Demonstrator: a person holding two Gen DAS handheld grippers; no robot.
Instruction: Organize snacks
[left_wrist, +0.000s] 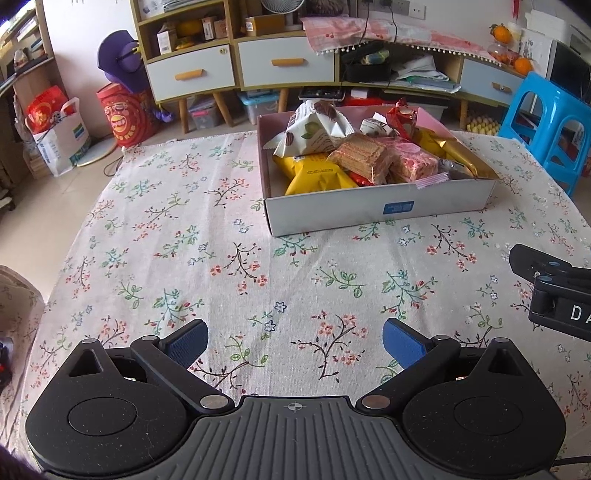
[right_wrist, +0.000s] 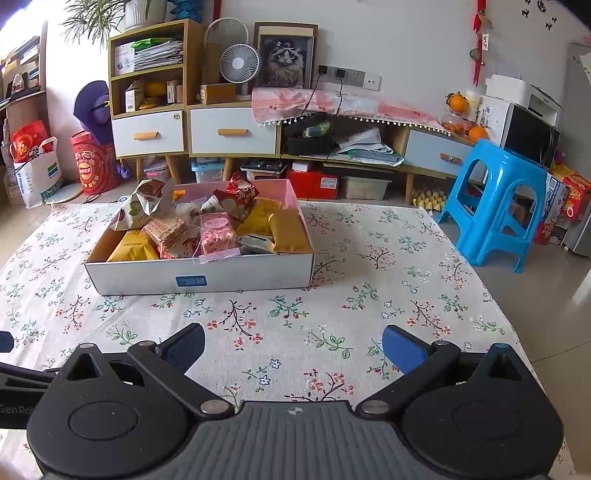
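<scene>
Both grippers, left (left_wrist: 294, 341) and right (right_wrist: 293, 345), were spread wide and empty. The snack box (left_wrist: 369, 210) sat upper centre; only the right view showed a cat picture (right_wrist: 286, 61). Deeper snacks were hidden.

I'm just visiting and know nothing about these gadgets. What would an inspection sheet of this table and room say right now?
Surface: floral tablecloth, flat.
Job's things: cardboard box heaped with wrapped snacks; none seen outside it.
Clutter: nothing seen on the cloth.
Grippers: left gripper and right gripper open, empty, short of the box.
Cables: black cords hang from wall sockets.
Surroundings: cabinet, fan, blue stool.
</scene>
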